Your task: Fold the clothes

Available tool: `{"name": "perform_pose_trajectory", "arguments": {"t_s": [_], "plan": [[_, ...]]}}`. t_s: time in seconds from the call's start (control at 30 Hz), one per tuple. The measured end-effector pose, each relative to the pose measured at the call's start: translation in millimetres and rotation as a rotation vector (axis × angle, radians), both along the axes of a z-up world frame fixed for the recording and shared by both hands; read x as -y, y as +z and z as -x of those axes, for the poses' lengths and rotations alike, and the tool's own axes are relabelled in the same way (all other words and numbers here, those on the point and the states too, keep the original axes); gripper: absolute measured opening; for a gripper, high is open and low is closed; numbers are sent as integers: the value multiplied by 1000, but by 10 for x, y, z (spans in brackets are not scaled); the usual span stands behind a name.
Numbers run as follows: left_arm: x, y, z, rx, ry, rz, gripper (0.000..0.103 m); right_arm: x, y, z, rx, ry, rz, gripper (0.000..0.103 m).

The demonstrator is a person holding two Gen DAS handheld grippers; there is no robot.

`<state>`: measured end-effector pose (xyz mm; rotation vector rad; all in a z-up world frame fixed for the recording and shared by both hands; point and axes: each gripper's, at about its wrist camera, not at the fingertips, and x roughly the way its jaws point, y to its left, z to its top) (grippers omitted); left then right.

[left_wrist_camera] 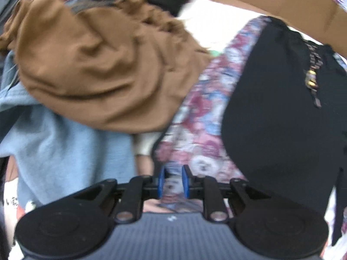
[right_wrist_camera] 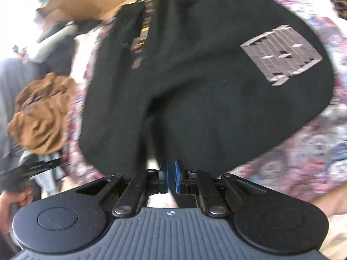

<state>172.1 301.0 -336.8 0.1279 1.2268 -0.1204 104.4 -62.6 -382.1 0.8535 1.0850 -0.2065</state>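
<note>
Left claw slightly parted over the floral sheet, grasping nothing. Right claw nearly clenched at the near hem of the black garment; cannot tell whether cloth is pinched. Black garment spread flat on the floral sheet, grey cube print far right. Crumpled brown garment piled left, overlapping pale blue cloth.

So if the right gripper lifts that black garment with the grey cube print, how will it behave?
The black garment with the grey cube print will probably sag limply, since it lies in soft folds. It should drag over the floral sheet rather than slide. The right gripper looks shut on its hem.
</note>
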Motion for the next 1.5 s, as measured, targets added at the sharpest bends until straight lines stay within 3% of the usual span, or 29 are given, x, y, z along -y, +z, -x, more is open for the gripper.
{"name": "perform_pose_trajectory", "arguments": {"t_s": [0.2,0.33,0.53,0.7,0.93,1.07,1.5], "plan": [[490,-141,213,-25,-122,51,19,184,-218,246,-112,-63,55,6],[813,-317,329,-70,-199,57,19,95,-419,311,-172,4,94,8],[1228,-479,496,-104,-304,56,19,33,-443,324,-219,68,121,4],[1407,-495,659,-120,-326,97,17,0,-447,379,-243,67,123,4],[1407,-581,932,-204,-290,99,17,-6,-409,438,-323,34,100,5],[1363,-488,1044,-244,-292,120,17,15,-280,526,-334,47,119,5],[1067,235,993,-127,-251,115,17,262,719,639,-143,-66,162,5]]}}
